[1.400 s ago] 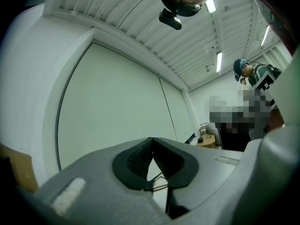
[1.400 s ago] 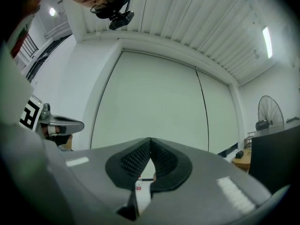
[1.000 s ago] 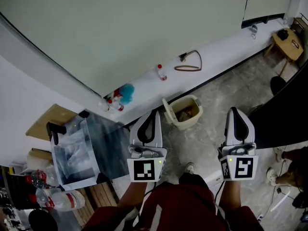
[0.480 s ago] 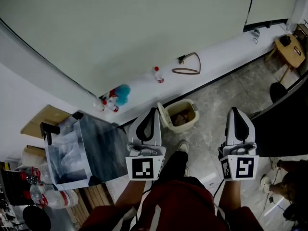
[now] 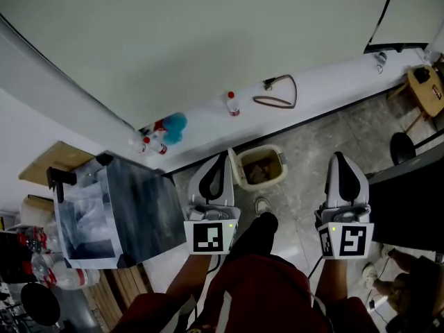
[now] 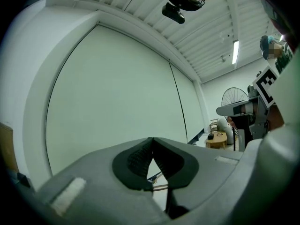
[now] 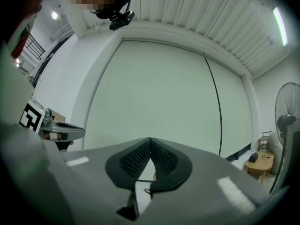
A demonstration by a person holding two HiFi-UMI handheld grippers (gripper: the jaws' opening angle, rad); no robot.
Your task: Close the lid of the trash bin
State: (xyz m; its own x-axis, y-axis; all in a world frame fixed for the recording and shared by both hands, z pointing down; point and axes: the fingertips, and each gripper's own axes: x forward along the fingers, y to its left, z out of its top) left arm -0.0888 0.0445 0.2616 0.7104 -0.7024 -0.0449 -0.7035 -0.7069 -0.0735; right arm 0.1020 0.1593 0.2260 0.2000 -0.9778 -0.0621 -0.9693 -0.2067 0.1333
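Seemingly open trash bin (image 5: pixel 263 166) sits between left tongs (image 5: pixel 223 157) and right tongs (image 5: pixel 338 157).

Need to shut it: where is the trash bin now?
Head view, centre: the trash bin stands on the floor right of the left claw, below the white ledge.

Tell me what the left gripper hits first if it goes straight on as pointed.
Probably the pale wall: the left gripper, shut and empty, points level at it. The open trash bin sits lower, on the floor, apparently under that line.
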